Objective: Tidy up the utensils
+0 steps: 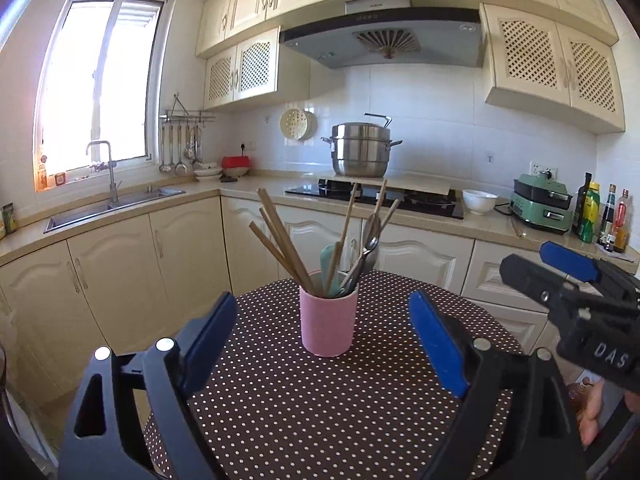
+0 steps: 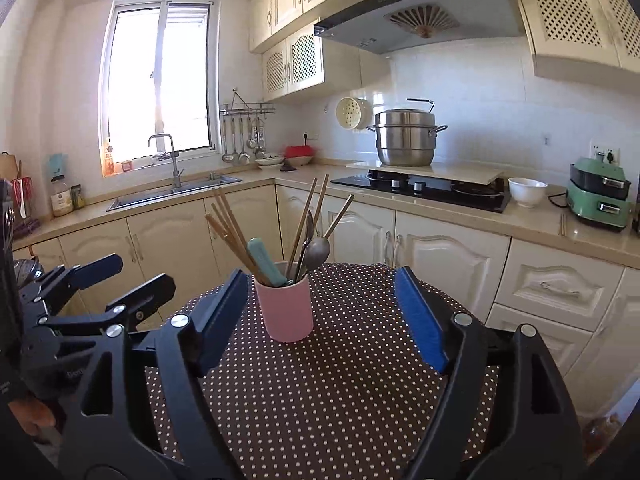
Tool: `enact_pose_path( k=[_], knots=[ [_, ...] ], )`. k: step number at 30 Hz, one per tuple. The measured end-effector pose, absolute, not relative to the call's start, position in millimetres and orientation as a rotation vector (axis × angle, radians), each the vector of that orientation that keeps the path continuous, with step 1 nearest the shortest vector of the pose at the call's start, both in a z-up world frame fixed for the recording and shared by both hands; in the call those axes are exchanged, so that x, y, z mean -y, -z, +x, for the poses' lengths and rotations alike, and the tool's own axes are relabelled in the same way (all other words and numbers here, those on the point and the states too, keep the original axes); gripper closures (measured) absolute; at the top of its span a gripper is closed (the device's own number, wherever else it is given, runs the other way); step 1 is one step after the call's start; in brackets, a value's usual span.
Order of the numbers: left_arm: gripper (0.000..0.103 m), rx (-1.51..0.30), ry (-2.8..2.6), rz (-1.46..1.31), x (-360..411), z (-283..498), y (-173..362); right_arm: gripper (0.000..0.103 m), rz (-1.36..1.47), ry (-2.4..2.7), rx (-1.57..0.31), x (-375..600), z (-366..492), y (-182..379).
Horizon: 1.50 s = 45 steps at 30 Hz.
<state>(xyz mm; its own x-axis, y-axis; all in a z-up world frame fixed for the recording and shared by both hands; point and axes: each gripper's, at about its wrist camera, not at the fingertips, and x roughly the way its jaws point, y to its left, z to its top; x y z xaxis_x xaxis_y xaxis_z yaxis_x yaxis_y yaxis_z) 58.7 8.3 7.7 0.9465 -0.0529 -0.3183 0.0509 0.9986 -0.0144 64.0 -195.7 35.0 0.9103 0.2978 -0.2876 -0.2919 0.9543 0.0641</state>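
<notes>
- Left wrist view: left tongs (image 1: 322, 336) spread wide, empty, facing pink cup (image 1: 328, 322) of utensils
- Right tongs (image 2: 320, 316) likewise gaping, empty, above dotted surface (image 2: 340, 392)

Home kitchen. Cream cabinets (image 1: 180, 240), sink (image 1: 116, 204) under window (image 1: 100, 80), range hood (image 1: 384, 40) over hob (image 1: 376, 196), steamer pot (image 1: 362, 150). Green appliance (image 1: 544, 204) is probably a multicooker.

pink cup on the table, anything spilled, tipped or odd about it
Nothing stands out. The pink cup stands upright on the polka-dot tablecloth, with chopsticks, metal spoons and a teal utensil leaning inside. Nothing lies spilled on the cloth.
</notes>
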Motion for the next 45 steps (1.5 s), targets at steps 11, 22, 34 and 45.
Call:
enact_pose_path(
  k=[11,22,34,45],
  knots=[
    [0.017,-0.247,0.069,-0.030,0.5,10.3,-28.2,0.019,-0.028,-0.278,-0.207,197.7,7.4,-50.3],
    [0.017,-0.187,0.053,-0.030,0.3,-17.4,-40.9,0.016,-0.045,-0.269,-0.171,197.3,-15.4,-57.9],
    [0.017,-0.134,0.023,-0.018,-0.1,-33.6,-49.8,0.015,-0.049,-0.274,-0.143,197.7,-22.7,-61.6],
    [0.017,-0.130,0.020,-0.015,-0.9,-33.2,-50.4,0.014,-0.050,-0.279,-0.146,198.0,-20.4,-60.8]
  ],
)
